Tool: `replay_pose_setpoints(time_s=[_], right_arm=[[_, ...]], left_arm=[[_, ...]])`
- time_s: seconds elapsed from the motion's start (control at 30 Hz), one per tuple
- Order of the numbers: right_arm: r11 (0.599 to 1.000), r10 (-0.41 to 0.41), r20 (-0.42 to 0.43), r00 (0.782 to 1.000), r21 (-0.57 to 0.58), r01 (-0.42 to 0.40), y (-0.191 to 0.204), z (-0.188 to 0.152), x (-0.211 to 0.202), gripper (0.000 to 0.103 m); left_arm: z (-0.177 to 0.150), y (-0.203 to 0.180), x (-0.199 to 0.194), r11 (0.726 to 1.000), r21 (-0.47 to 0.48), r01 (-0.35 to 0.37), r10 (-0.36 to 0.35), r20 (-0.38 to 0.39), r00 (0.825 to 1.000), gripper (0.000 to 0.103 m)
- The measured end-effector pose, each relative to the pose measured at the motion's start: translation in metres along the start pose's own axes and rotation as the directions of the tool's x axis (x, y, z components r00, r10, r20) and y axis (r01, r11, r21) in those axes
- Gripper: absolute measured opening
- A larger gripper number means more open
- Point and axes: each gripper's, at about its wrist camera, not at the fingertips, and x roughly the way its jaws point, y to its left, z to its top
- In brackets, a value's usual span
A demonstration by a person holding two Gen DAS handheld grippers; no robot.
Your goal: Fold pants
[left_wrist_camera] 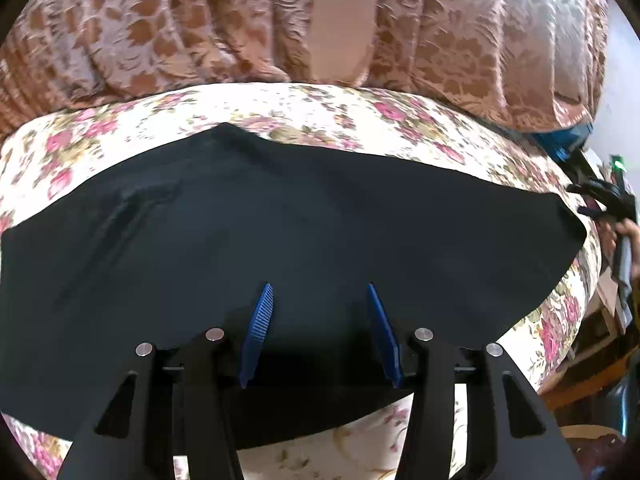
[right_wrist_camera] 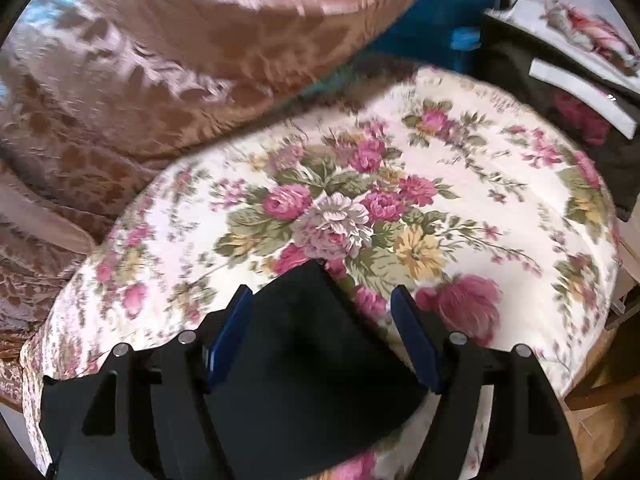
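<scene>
So the black pants (left_wrist_camera: 280,232) are lying flat on the floral bedspread (left_wrist_camera: 340,112), long axis running side to side across my left wrist view. My left gripper (left_wrist_camera: 318,292) hangs over the middle of the pants near their close edge, tilted down, jaws parted with nothing pinched. My right gripper (right_wrist_camera: 320,294) is over by one end of the pants, a corner poking up between the spread jaws, pads not pressing on it as far as I can tell. The right one looks nearer to a grabbable corner.
</scene>
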Motion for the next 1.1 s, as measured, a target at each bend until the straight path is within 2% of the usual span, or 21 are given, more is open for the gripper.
replay_pose_setpoints(time_s=[0.03, 0.07, 0.1, 0.13, 0.23, 0.3, 0.33, 0.4, 0.47, 0.5, 0.53, 0.6, 0.8, 0.87, 0.9, 0.93, 0.97, 1.07, 1.1], right_arm=[[1.000, 0.012, -0.058, 0.998, 0.003, -0.012, -0.001, 0.003, 0.017, 0.059], [0.999, 0.033, -0.089, 0.996, 0.000, -0.033, -0.003, 0.003, 0.025, 0.044], [0.999, 0.034, -0.115, 0.993, -0.011, -0.035, -0.002, 0.003, 0.032, 0.019], [0.999, 0.014, -0.101, 0.995, -0.044, -0.019, 0.000, 0.003, 0.032, 0.011], [0.996, 0.050, -0.017, 0.999, -0.070, -0.051, -0.001, 0.007, 0.020, 0.007], [0.997, 0.021, -0.012, 1.000, -0.073, -0.022, -0.007, 0.010, 0.027, 0.006], [0.997, 0.005, -0.037, 0.999, -0.076, -0.008, -0.010, 0.009, 0.037, 0.006], [0.993, -0.034, -0.069, 0.997, -0.116, 0.026, -0.011, 0.001, 0.052, 0.008], [0.992, -0.028, -0.055, 0.998, -0.122, 0.021, -0.011, -0.002, 0.052, 0.010], [0.993, -0.026, -0.053, 0.998, -0.113, 0.020, -0.013, -0.002, 0.049, 0.017], [0.994, -0.050, -0.052, 0.997, -0.103, 0.045, -0.017, -0.002, 0.045, 0.042], [0.995, -0.066, -0.034, 0.997, -0.078, 0.063, -0.025, -0.002, 0.032, 0.073], [0.999, 0.015, 0.016, 1.000, -0.045, -0.014, -0.046, -0.019, -0.022, 0.073], [0.999, -0.002, 0.009, 1.000, -0.037, 0.002, -0.050, -0.028, -0.026, 0.073], [0.999, -0.017, -0.007, 1.000, -0.034, 0.017, -0.053, -0.035, -0.024, 0.070], [0.999, -0.031, -0.022, 0.999, -0.037, 0.030, -0.055, -0.038, -0.020, 0.062], [0.998, -0.055, -0.036, 0.998, -0.041, 0.053, -0.057, -0.041, -0.014, 0.060], [0.997, -0.069, -0.034, 0.997, -0.028, 0.068, -0.063, -0.048, -0.005, 0.064], [0.996, -0.084, -0.028, 0.996, -0.025, 0.083, -0.064, -0.049, -0.004, 0.071]], left_arm=[[0.001, -0.004, 0.002, 1.000, 0.009, 0.002, -0.002, -0.003, 1.000, 0.048], [0.002, -0.008, 0.005, 1.000, 0.020, 0.002, -0.002, -0.007, 1.000, 0.048], [0.002, -0.011, 0.008, 1.000, 0.029, 0.000, 0.001, -0.014, 1.000, 0.048], [0.003, -0.013, 0.011, 0.999, 0.033, -0.001, 0.002, -0.020, 1.000, 0.048], [0.004, -0.016, 0.018, 0.999, 0.039, -0.004, 0.005, -0.032, 0.999, 0.048], [0.005, -0.016, 0.026, 0.999, 0.032, -0.015, 0.016, -0.049, 0.999, 0.048], [0.005, -0.016, 0.028, 0.999, 0.028, -0.017, 0.018, -0.053, 0.998, 0.048], [0.004, -0.018, 0.036, 0.999, 0.033, -0.030, 0.032, -0.071, 0.997, 0.048], [0.003, -0.019, 0.036, 0.999, 0.029, -0.032, 0.034, -0.066, 0.997, 0.052], [0.003, -0.019, 0.036, 0.999, 0.028, -0.029, 0.031, -0.065, 0.997, 0.054], [0.003, -0.020, 0.037, 0.999, 0.030, -0.032, 0.034, -0.064, 0.997, 0.054], [0.003, -0.021, 0.036, 0.999, 0.034, -0.030, 0.032, -0.061, 0.998, 0.056], [0.005, -0.022, 0.031, 1.000, 0.018, -0.016, 0.017, -0.044, 0.999, 0.059], [0.006, -0.023, 0.026, 1.000, 0.009, -0.003, 0.004, -0.027, 1.000, 0.059], [0.006, -0.024, 0.024, 1.000, 0.011, 0.004, -0.004, -0.021, 1.000, 0.059], [0.006, -0.026, 0.023, 1.000, 0.019, 0.005, -0.005, -0.021, 1.000, 0.059], [0.005, -0.028, 0.024, 1.000, 0.032, -0.001, 0.002, -0.025, 1.000, 0.059], [0.002, -0.030, 0.028, 0.999, 0.045, -0.003, 0.006, -0.049, 0.999, 0.059], [0.001, -0.029, 0.028, 0.999, 0.046, -0.009, 0.011, -0.054, 0.998, 0.059]])
